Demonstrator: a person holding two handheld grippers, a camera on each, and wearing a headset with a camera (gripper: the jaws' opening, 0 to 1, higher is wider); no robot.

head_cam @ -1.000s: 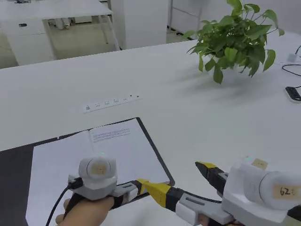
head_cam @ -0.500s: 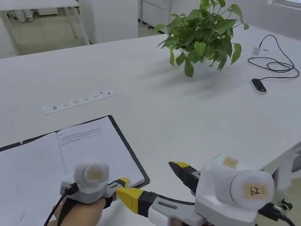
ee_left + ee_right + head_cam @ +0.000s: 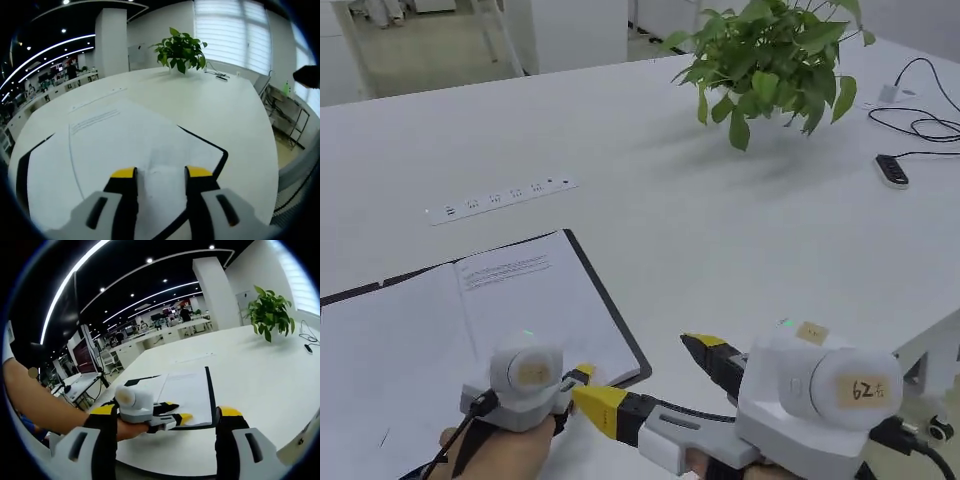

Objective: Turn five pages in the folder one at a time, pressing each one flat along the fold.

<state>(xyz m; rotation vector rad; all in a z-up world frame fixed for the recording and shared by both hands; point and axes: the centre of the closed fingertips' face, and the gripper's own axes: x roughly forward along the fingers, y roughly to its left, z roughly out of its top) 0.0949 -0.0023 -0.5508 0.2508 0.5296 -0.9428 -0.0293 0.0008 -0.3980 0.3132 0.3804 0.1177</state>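
White table bears folder, plant, power strip; left gripper jaws narrowly apart, right gripper jaws wide.

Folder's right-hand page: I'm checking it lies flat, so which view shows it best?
The left gripper view: the right-hand page spreads across it from its near edge to the printed lines. The head view shows the page with the left gripper over its near edge. The right gripper view shows the page small and side-on.

Handwritten 62 on a tan sticker on the right gripper, right of the folder, printed lines on its page too small to read
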